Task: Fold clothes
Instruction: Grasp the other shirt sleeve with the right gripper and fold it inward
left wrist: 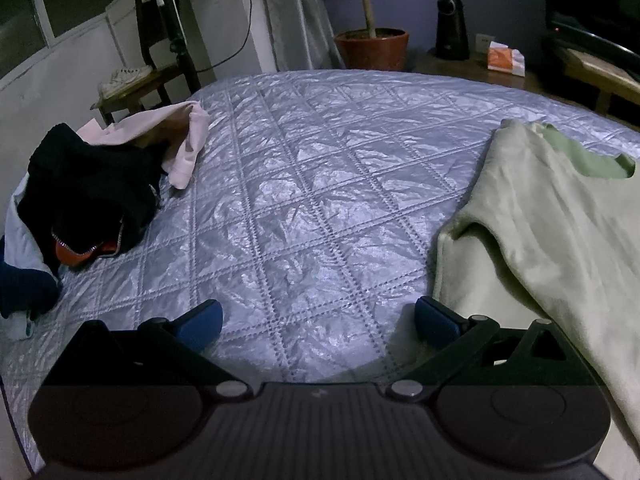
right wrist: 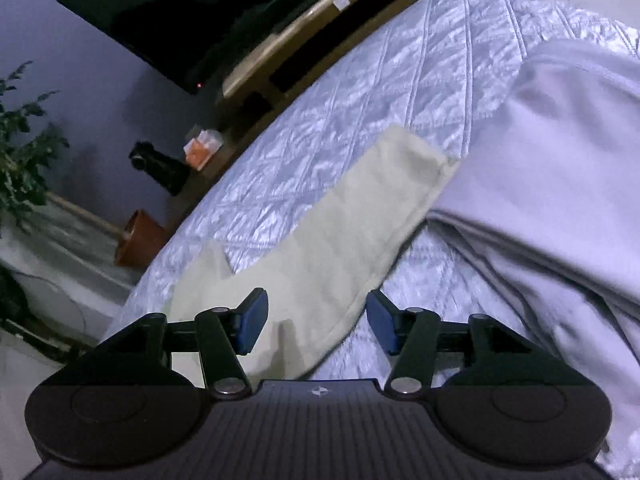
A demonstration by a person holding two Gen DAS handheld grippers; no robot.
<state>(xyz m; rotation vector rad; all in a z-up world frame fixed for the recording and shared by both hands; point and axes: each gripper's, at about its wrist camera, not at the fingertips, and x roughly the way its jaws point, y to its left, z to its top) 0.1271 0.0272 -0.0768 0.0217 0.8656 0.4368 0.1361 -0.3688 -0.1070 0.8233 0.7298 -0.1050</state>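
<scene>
In the left wrist view, a heap of dark and pink clothes (left wrist: 96, 192) lies at the left edge on the quilted bed (left wrist: 304, 184). The left gripper (left wrist: 318, 318) holds its jaws wide apart over bare quilt, gripping nothing. A pale green garment (left wrist: 552, 216) spreads across the right. In the right wrist view, the right gripper (right wrist: 316, 324) has its jaws parted, the green garment's sleeve (right wrist: 344, 232) lying between them unpinched; a lilac garment (right wrist: 560, 168) fills the right side.

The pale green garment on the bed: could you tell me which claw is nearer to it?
Right. The right claw is open directly over the pale green garment; the left claw is open over bare quilt beside it.
</scene>
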